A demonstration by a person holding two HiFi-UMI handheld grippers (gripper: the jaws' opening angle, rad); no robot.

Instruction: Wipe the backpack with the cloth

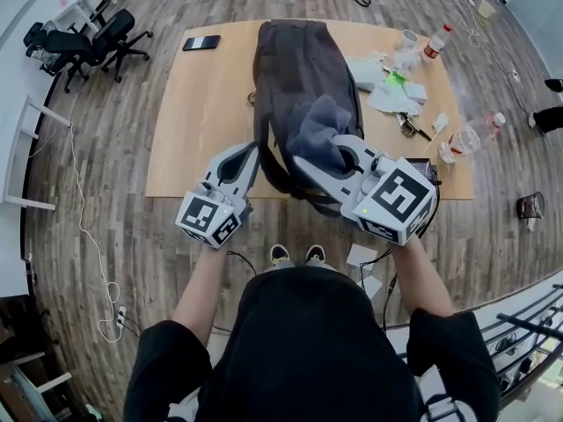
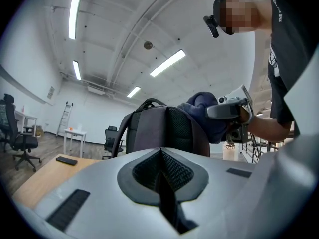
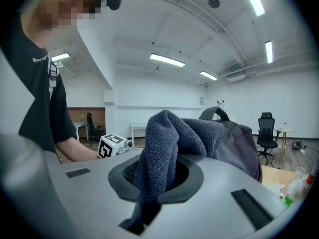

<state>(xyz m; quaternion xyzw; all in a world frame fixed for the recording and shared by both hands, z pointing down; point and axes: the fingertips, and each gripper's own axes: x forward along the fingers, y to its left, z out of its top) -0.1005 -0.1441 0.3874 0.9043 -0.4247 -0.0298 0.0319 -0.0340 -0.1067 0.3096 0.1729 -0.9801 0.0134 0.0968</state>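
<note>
A dark backpack point(image 1: 299, 69) stands on the wooden table point(image 1: 202, 130), its straps toward me; the left gripper view shows its mesh back panel point(image 2: 159, 128). My right gripper point(image 1: 324, 152) is shut on a grey-blue cloth point(image 1: 318, 130) and holds it against the backpack's near right side. In the right gripper view the cloth point(image 3: 169, 138) bunches up out of the jaws, with the backpack point(image 3: 244, 138) just behind. My left gripper point(image 1: 251, 152) is shut at the backpack's near left edge; I cannot tell whether it touches it. Nothing shows between its closed pads point(image 2: 160, 156).
A black phone point(image 1: 201, 42) lies at the table's far left. Papers, wipes and small items point(image 1: 391, 90) crowd the right side, with two plastic bottles point(image 1: 435, 42) point(image 1: 471, 134). Office chairs point(image 1: 88, 42) stand on the floor at the far left, and a cup point(image 1: 530, 205) at the right.
</note>
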